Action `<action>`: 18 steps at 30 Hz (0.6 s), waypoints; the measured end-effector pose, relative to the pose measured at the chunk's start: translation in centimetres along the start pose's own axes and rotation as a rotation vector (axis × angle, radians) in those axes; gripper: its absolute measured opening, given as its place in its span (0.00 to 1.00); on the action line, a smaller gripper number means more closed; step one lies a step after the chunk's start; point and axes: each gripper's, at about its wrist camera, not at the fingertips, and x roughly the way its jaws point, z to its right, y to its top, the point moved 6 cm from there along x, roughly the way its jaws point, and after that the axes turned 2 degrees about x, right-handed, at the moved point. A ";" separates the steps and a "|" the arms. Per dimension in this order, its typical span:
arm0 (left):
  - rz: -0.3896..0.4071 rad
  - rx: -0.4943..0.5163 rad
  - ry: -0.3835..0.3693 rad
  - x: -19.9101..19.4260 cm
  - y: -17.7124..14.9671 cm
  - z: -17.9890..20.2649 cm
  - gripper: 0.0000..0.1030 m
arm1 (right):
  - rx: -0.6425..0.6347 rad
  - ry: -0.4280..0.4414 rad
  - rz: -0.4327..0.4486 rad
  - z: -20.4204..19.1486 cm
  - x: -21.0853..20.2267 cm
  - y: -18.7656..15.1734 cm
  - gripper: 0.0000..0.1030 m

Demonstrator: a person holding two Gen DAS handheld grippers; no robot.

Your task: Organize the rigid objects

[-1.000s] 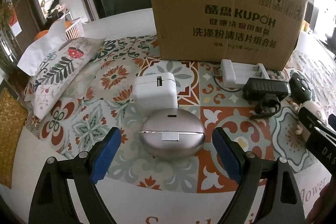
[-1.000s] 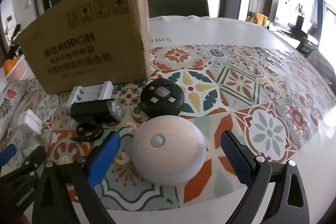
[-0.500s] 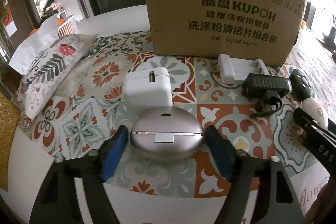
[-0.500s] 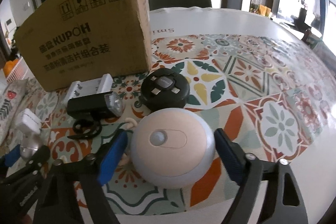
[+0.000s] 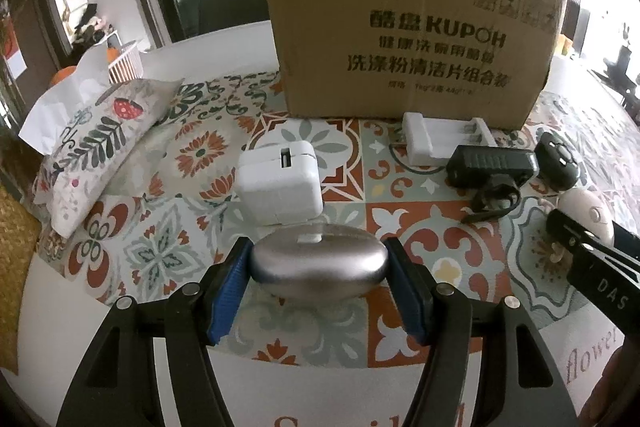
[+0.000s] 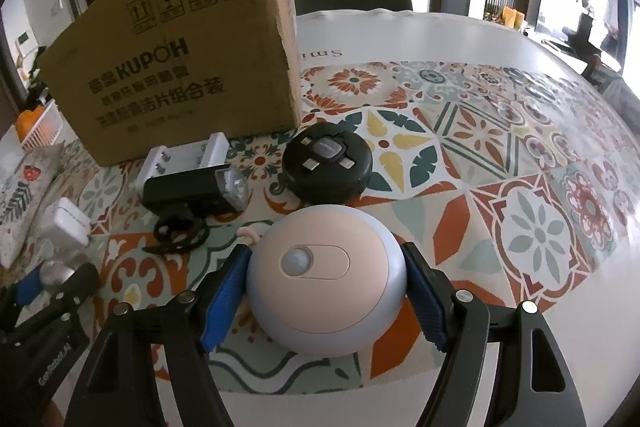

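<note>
My left gripper (image 5: 318, 277) is shut on a silver oval case (image 5: 318, 269), its blue pads pressed against both ends. My right gripper (image 6: 326, 293) is shut on a round pink sensor light (image 6: 326, 277) with a pale blue rim. Both sit low over the patterned tablecloth. A white charger cube (image 5: 280, 183) stands just behind the silver case. A black bike light (image 6: 192, 193), a black round puck (image 6: 328, 163) and a white battery charger (image 6: 182, 157) lie behind the sensor light.
A tall cardboard box (image 5: 408, 55) stands at the back of the patterned cloth (image 6: 520, 163). A patterned tissue pouch (image 5: 92, 147) lies at the left. The right gripper's body (image 5: 592, 267) shows at the right edge of the left wrist view.
Both grippers have closed from wide open until the pads touch their objects. The silver case and the sensor light now sit between the pads and appear slightly raised and tilted.
</note>
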 end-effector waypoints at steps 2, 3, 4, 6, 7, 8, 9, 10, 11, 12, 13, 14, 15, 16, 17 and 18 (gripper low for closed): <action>0.003 -0.001 -0.006 -0.3 0.0 0.0 0.63 | -0.001 0.005 0.005 -0.1 -0.5 0.1 0.73; 0.003 -0.003 -0.010 -0.4 0.0 0.0 0.63 | -0.002 0.008 0.007 -0.1 -0.7 0.1 0.73; 0.004 -0.005 -0.014 -0.5 0.0 0.0 0.63 | -0.005 0.008 0.010 -0.2 -0.9 0.1 0.73; 0.006 -0.009 -0.018 -0.7 0.0 -0.1 0.63 | -0.011 0.009 0.015 -0.3 -1.3 0.2 0.73; 0.009 -0.012 -0.021 -0.9 0.0 -0.2 0.63 | -0.011 0.012 0.019 -0.4 -1.5 0.2 0.73; 0.012 -0.017 -0.022 -1.1 0.0 -0.3 0.63 | -0.012 0.015 0.023 -0.5 -1.7 0.3 0.73; 0.017 -0.021 -0.024 -1.4 0.1 -0.3 0.63 | -0.014 0.018 0.026 -0.6 -2.0 0.3 0.73; 0.020 -0.022 -0.024 -1.6 0.1 -0.4 0.63 | -0.014 0.024 0.029 -0.7 -2.2 0.3 0.73; 0.024 -0.021 -0.024 -1.8 0.2 -0.4 0.63 | -0.014 0.028 0.033 -0.9 -2.6 0.4 0.73; 0.029 -0.019 -0.023 -2.1 0.3 -0.5 0.63 | -0.015 0.030 0.036 -0.9 -2.8 0.4 0.73; 0.034 -0.016 -0.022 -2.4 0.4 -0.6 0.63 | -0.017 0.032 0.039 -1.0 -2.9 0.6 0.73; 0.038 -0.016 -0.022 -2.7 0.5 -0.6 0.63 | -0.018 0.035 0.043 -1.1 -3.2 0.7 0.73; 0.042 -0.017 -0.024 -3.1 0.6 -0.7 0.63 | -0.020 0.036 0.049 -1.1 -3.5 0.8 0.73; 0.048 -0.019 -0.025 -3.4 0.8 -0.8 0.63 | -0.021 0.038 0.054 -1.2 -3.8 0.9 0.73; 0.051 -0.019 -0.026 -3.8 0.9 -0.8 0.63 | -0.020 0.042 0.057 -1.2 -4.0 1.1 0.73; 0.056 -0.020 -0.028 -4.2 1.1 -0.9 0.63 | -0.020 0.045 0.063 -1.3 -4.3 1.3 0.73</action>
